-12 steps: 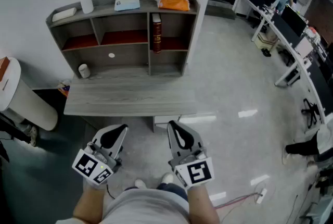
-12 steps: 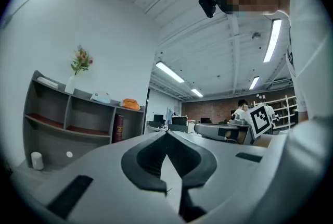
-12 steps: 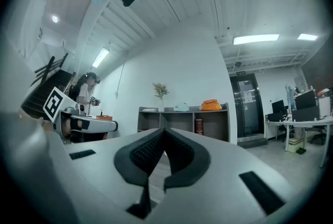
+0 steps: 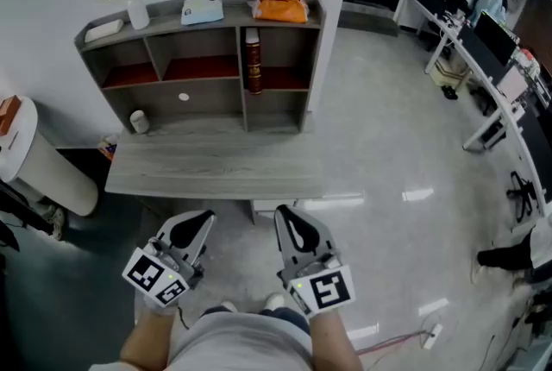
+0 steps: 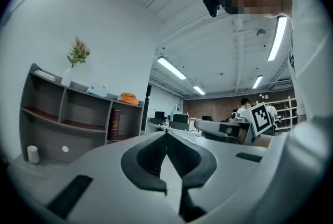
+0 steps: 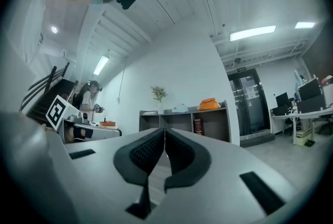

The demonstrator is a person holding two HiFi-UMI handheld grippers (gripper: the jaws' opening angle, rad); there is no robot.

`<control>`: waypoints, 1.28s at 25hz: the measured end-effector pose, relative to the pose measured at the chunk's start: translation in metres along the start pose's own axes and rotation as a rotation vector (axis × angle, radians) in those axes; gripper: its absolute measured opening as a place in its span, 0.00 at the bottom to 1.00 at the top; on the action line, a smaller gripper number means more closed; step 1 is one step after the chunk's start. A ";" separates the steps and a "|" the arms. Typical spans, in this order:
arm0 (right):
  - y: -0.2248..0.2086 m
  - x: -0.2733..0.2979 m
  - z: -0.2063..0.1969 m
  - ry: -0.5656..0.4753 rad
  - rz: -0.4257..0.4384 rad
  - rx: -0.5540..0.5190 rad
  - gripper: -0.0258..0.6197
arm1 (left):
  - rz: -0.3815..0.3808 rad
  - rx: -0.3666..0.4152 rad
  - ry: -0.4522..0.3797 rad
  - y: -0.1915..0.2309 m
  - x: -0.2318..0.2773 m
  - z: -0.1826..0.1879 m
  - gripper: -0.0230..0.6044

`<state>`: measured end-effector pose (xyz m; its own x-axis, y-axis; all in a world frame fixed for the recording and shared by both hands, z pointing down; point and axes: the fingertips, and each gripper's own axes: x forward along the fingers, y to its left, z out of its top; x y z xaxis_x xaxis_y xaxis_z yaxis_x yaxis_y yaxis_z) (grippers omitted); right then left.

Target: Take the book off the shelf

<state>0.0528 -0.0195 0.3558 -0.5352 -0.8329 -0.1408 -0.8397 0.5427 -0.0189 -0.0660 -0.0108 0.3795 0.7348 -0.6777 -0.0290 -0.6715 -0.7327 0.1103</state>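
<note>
A dark red book (image 4: 253,61) stands upright in the upper right compartment of the grey shelf unit (image 4: 200,72); it also shows in the left gripper view as the book (image 5: 114,125) and in the right gripper view as the book (image 6: 197,126). Both grippers hang low, well short of the shelf, near the person's body. My left gripper (image 4: 201,218) is shut with nothing in it, as is my right gripper (image 4: 283,216). In their own views the left gripper (image 5: 166,133) and right gripper (image 6: 165,132) have their tips touching.
A grey bench (image 4: 216,166) stands in front of the shelf. On top of the shelf are a flower vase (image 4: 136,11), a light blue item (image 4: 203,9) and an orange bag (image 4: 279,5). A white cup (image 4: 140,120) sits on the lower level. Desks with monitors (image 4: 492,41) stand at right.
The view has shifted slightly, with the shelf a little higher and further left in the frame. Both grippers keep the same shut pose.
</note>
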 end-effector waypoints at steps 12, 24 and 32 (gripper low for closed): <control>0.005 0.001 -0.009 0.029 0.032 0.051 0.07 | 0.071 -0.018 0.040 0.009 -0.018 -0.006 0.06; -0.003 -0.029 -0.023 0.124 0.009 0.084 0.07 | 0.072 -0.093 0.054 -0.007 -0.020 -0.024 0.06; -0.014 -0.033 -0.025 0.127 -0.024 0.128 0.07 | 0.052 -0.112 0.049 -0.012 -0.011 -0.028 0.06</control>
<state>0.0796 -0.0025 0.3857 -0.5294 -0.8483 -0.0132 -0.8380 0.5253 -0.1473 -0.0636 0.0071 0.4059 0.7048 -0.7088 0.0280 -0.6960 -0.6834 0.2202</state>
